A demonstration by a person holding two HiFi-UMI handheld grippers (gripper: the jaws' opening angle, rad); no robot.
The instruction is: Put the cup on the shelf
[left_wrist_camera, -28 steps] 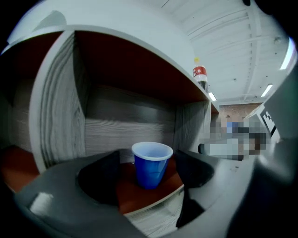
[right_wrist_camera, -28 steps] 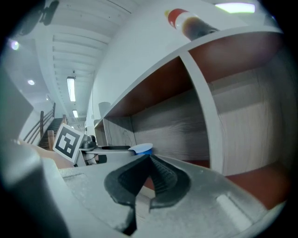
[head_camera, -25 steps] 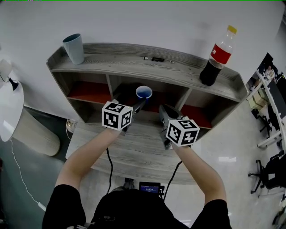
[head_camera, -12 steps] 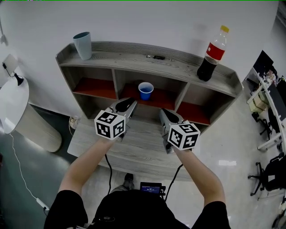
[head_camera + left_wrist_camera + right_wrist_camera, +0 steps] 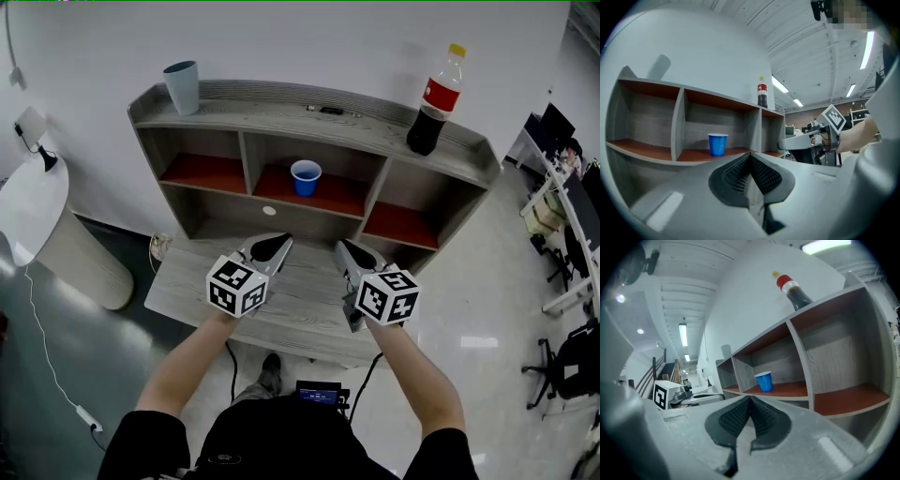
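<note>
The left gripper (image 5: 750, 158) has its two jaws pressed together, pad against pad. They have just been closing, and nothing is between them. The right gripper (image 5: 750, 401) also has its jaws together at the tips, and it also holds nothing. Neither gripper touches the cup. Both hang over the wooden desk (image 5: 187, 281), side by side and a little apart, and both point toward 12 o'clock, at the shelf (image 5: 281, 117).

The blue cup (image 5: 306, 177) stands upright in the middle compartment of the shelf, on the red floor, at 12 o'clock from the grippers and well apart from them. It is free on every side.

Counting the things: there are two grippers, each with one marker cube. There are two cups: the blue one inside the shelf, and one pale grey-blue cup (image 5: 182, 86) on the top board, at 11 o'clock from the grippers. There is one cola bottle (image 5: 433, 103) with a red label and a yellow cap, on the top board at 1 o'clock. The shelf has three compartments in one row, all with a red floor; only the middle one holds something.
</note>
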